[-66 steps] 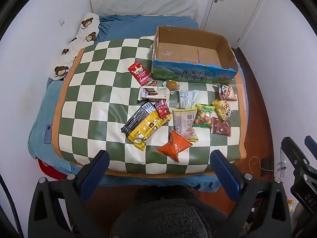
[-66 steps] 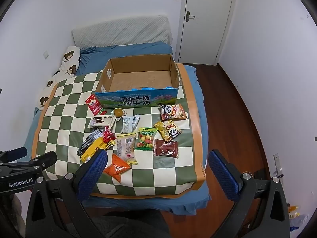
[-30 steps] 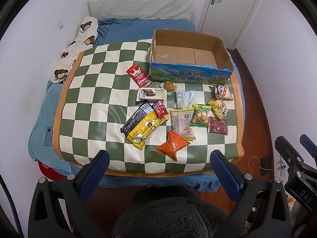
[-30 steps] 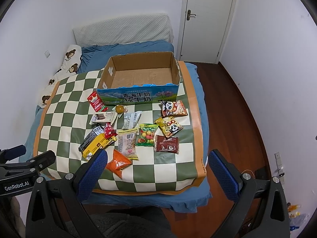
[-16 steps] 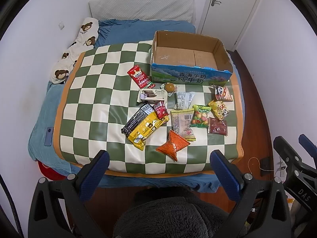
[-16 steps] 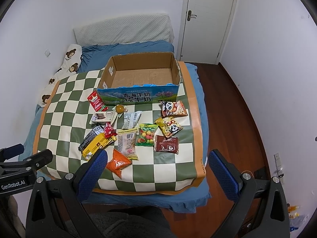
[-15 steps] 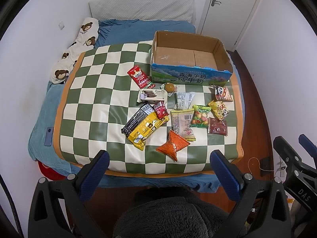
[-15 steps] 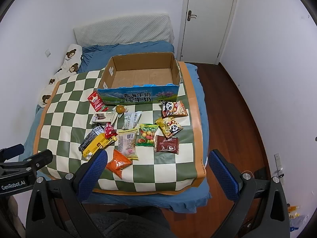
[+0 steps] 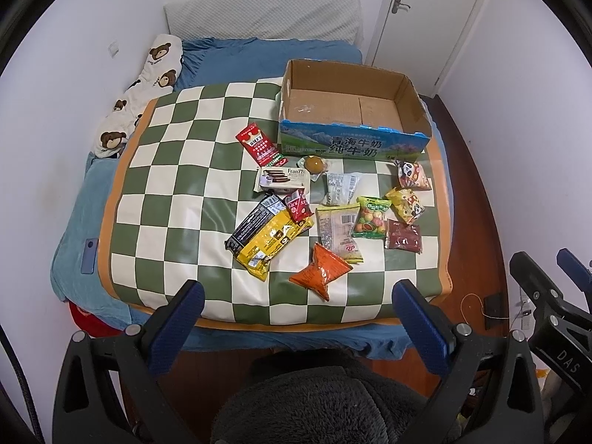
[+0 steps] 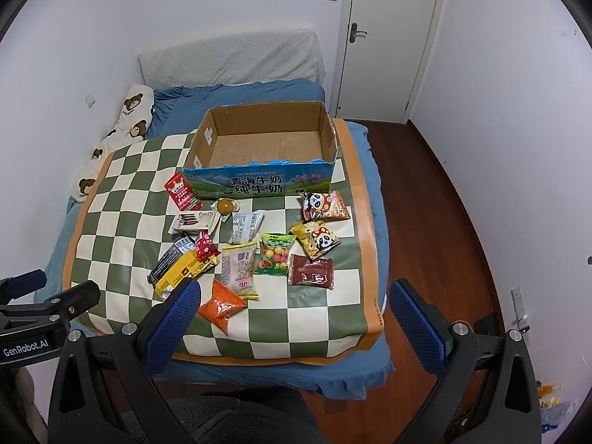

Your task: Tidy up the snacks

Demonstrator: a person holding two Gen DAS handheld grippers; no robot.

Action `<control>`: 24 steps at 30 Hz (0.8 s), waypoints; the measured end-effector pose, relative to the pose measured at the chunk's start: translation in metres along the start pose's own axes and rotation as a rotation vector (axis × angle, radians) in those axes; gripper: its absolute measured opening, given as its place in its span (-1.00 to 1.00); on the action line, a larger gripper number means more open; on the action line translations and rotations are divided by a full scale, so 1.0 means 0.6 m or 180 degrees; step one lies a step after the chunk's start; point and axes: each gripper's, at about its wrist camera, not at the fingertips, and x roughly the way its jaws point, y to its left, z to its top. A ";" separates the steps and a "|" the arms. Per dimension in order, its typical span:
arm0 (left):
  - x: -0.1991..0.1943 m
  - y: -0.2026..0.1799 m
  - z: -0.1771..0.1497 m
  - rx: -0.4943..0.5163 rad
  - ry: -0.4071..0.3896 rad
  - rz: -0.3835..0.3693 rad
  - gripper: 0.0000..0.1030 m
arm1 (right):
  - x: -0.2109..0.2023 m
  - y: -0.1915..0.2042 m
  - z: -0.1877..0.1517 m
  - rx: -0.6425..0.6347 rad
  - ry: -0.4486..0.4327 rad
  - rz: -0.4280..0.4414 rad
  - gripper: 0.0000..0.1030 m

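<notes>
- I count 13 snack packets [image 9: 335,227] on the checked mat [image 9: 177,185].
- One cardboard box [image 10: 266,144], nothing inside.
- Left claw [image 9: 296,318] and right claw [image 10: 294,309]: both apart, holding nothing.

We see an open brown cardboard box [image 9: 353,114] at the far right of the green-and-white checkered mat [image 9: 177,170] spread on the blue-sheeted bed [image 9: 255,59]. Before it the snack packets lie scattered: a flat red sachet [image 9: 261,144] leftmost, an orange crinkled pouch [image 9: 321,271] nearest us, a dark maroon packet [image 9: 403,236] right.
</notes>
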 end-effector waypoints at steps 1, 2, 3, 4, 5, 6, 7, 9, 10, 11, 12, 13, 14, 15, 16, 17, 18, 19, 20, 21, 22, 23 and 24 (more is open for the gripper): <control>-0.003 0.001 -0.001 -0.0001 -0.0008 -0.0004 1.00 | 0.000 0.000 0.000 -0.0002 -0.0002 -0.0002 1.00; -0.004 0.001 -0.003 0.0001 -0.0015 -0.0004 1.00 | 0.000 0.000 0.001 0.0001 -0.0002 0.0000 1.00; -0.004 0.001 -0.003 0.0003 -0.0017 -0.0001 1.00 | 0.000 0.000 0.001 0.0001 0.0000 0.0004 1.00; -0.005 0.001 -0.002 0.0001 -0.0017 0.0000 1.00 | -0.001 0.000 0.000 -0.0002 -0.0002 0.0002 1.00; -0.005 0.002 -0.003 -0.0005 -0.0013 -0.0003 1.00 | -0.001 0.000 0.001 -0.0002 -0.0005 0.0003 1.00; -0.005 0.002 -0.003 -0.0007 -0.0011 -0.0012 1.00 | -0.001 0.000 0.000 -0.0004 -0.0008 0.0002 1.00; -0.005 0.002 -0.003 0.0001 -0.0013 -0.0011 1.00 | -0.002 0.000 0.000 -0.0004 -0.0013 0.0003 1.00; -0.006 0.002 -0.004 0.0003 -0.0015 -0.0014 1.00 | -0.002 0.000 0.002 -0.0004 -0.0015 0.0006 1.00; -0.006 0.003 -0.004 -0.0003 -0.0016 -0.0019 1.00 | -0.003 0.001 0.001 -0.0004 -0.0014 0.0008 1.00; -0.006 0.002 -0.004 -0.0002 -0.0018 -0.0017 1.00 | -0.004 0.002 0.003 -0.0003 -0.0019 0.0008 1.00; -0.006 0.002 -0.004 0.0003 -0.0016 -0.0012 1.00 | -0.007 0.003 0.004 -0.0003 -0.0027 0.0008 1.00; -0.006 0.002 -0.004 0.0002 -0.0016 -0.0015 1.00 | -0.007 0.004 0.002 -0.0003 -0.0030 0.0008 1.00; -0.007 0.003 -0.004 0.0005 -0.0018 -0.0016 1.00 | -0.008 0.004 0.003 -0.0002 -0.0033 0.0009 1.00; -0.007 0.002 -0.005 0.0003 -0.0019 -0.0015 1.00 | -0.008 0.004 0.003 0.0001 -0.0035 0.0011 1.00; -0.007 0.002 -0.004 0.0002 -0.0021 -0.0016 1.00 | -0.009 0.005 0.003 0.0002 -0.0039 0.0014 1.00; -0.007 0.002 -0.005 0.0002 -0.0021 -0.0016 1.00 | -0.009 0.004 0.003 0.0002 -0.0039 0.0013 1.00; -0.007 0.002 -0.005 0.0005 -0.0018 -0.0016 1.00 | -0.009 0.005 0.002 0.0004 -0.0044 0.0015 1.00; -0.007 0.003 -0.005 0.0005 -0.0015 -0.0020 1.00 | -0.009 0.006 0.002 0.0006 -0.0047 0.0020 1.00; -0.007 0.002 -0.005 0.0004 -0.0014 -0.0027 1.00 | -0.009 0.007 0.002 0.0008 -0.0047 0.0023 1.00; -0.007 0.002 -0.005 0.0009 -0.0013 -0.0035 1.00 | -0.009 0.007 0.002 0.0011 -0.0046 0.0023 1.00; -0.007 0.001 -0.005 0.0019 -0.0009 -0.0042 1.00 | -0.010 0.007 0.001 0.0011 -0.0045 0.0026 1.00; -0.006 0.002 -0.006 0.0031 -0.0001 -0.0049 1.00 | -0.009 0.008 0.002 0.0016 -0.0042 0.0029 1.00; -0.004 0.002 -0.005 0.0042 0.0009 -0.0054 1.00 | -0.008 0.009 -0.001 0.0022 -0.0040 0.0032 1.00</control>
